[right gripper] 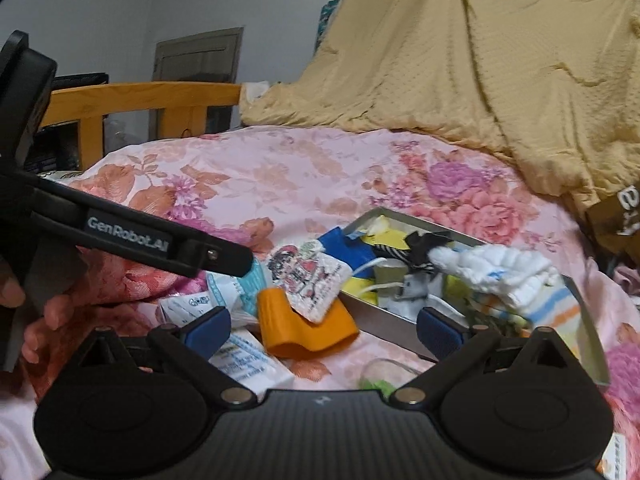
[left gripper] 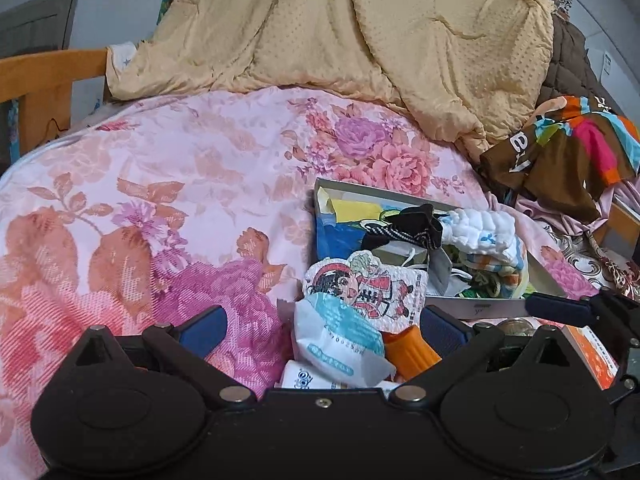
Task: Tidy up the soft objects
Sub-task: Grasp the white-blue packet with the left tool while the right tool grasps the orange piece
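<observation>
I have both tongs over the bed [left gripper: 160,168], above its pink floral cover; my left gripper [left gripper: 320,328] is spread wide, its blue pads [left gripper: 204,330] well apart with nothing pinched; between them I see a cartoon-printed pouch [left gripper: 368,284] lying on a white and teal packet [left gripper: 340,336], and an orange holder [left gripper: 412,352] just beside that packet.

My right gripper [right gripper: 324,328] is spread too, jaws apart and holding nothing; the orange holder [right gripper: 304,324] lies in the gap between its pads, with the pouch [right gripper: 308,280] leaning on it; a white box [right gripper: 248,364] with print lies near the left pad.

The tin [right gripper: 384,320] sits on the cover, beyond and to the right of the holder; soft things fill it: a white quilted cloth [right gripper: 492,268] draped over the top, a striped cloth [right gripper: 548,312] under it, a black and white ribbon [right gripper: 420,244], blue and yellow fabric [right gripper: 352,248] at the far end; in the left view the white cloth [left gripper: 484,232] rests at the right part of the tin [left gripper: 320,192].

The left tool's black arm [right gripper: 132,236] crosses the right view, a hand [right gripper: 48,320] under it; a tan blanket [left gripper: 340,32] is heaped at the far side, with a bright cloth [left gripper: 560,148] to its right; a wooden rail [right gripper: 148,96] stands behind.
</observation>
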